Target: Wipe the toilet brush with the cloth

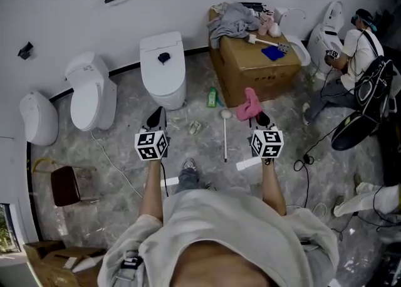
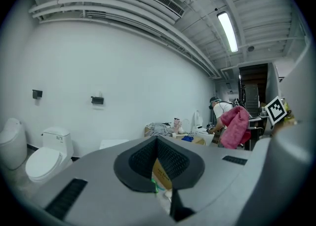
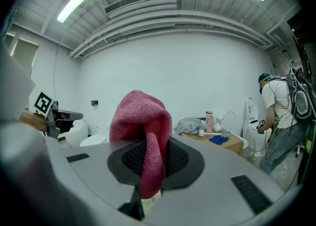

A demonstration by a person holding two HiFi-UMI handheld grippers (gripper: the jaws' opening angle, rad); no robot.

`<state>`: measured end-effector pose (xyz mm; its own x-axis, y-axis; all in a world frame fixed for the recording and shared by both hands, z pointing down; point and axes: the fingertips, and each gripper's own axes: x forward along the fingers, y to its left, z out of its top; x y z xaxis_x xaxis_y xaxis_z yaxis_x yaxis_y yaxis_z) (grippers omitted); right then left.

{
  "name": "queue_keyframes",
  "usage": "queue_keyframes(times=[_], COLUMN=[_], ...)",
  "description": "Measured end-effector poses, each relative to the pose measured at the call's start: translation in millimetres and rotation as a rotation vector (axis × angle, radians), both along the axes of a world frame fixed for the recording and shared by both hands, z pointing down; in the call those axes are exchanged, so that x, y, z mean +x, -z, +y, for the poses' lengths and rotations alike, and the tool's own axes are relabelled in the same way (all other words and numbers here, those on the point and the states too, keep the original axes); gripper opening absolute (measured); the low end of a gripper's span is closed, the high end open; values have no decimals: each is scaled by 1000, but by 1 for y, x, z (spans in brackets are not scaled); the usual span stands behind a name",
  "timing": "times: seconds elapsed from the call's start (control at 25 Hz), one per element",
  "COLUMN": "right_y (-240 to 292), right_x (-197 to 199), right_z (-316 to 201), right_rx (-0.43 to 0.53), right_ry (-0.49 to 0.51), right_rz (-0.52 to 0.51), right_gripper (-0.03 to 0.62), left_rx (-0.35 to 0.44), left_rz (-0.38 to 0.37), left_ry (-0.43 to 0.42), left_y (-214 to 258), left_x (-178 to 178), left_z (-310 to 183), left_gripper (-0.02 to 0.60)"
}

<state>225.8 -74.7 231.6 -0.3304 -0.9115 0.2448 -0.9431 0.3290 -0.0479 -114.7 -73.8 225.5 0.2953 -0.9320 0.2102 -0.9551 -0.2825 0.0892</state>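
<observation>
A white toilet brush [image 1: 225,135] lies on the marbled floor between my two grippers, its round head toward the far side. My right gripper [image 1: 258,116] is shut on a pink cloth [image 1: 246,105], which bunches up above the jaws and hangs down between them in the right gripper view [image 3: 140,121]. My left gripper [image 1: 156,115] is held up to the left of the brush, shut with nothing in it [image 2: 158,146]. Both grippers are raised well above the floor and point roughly level toward the far wall. The pink cloth [image 2: 234,126] also shows at the right of the left gripper view.
Three white toilets [image 1: 162,69] [image 1: 93,94] [image 1: 37,116] stand along the far wall. A cardboard box [image 1: 254,76] holds grey clothes and a blue cloth. A green bottle [image 1: 212,97] stands by it. A person [image 1: 351,54] crouches at right; cables [image 1: 307,154] trail on the floor.
</observation>
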Motion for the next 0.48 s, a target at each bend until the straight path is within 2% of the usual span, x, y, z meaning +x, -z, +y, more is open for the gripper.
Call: queue_keyframes(times=[0.48], right_y=[1], right_x=[-9], right_z=[4], right_rx=[12], right_ry=[33], right_rz=[-16], right_gripper=[63], left_rx=[2], left_rz=[-1], left_ry=[21], left_y=[0], left_x=[2], left_z=[17], left_gripper=[18])
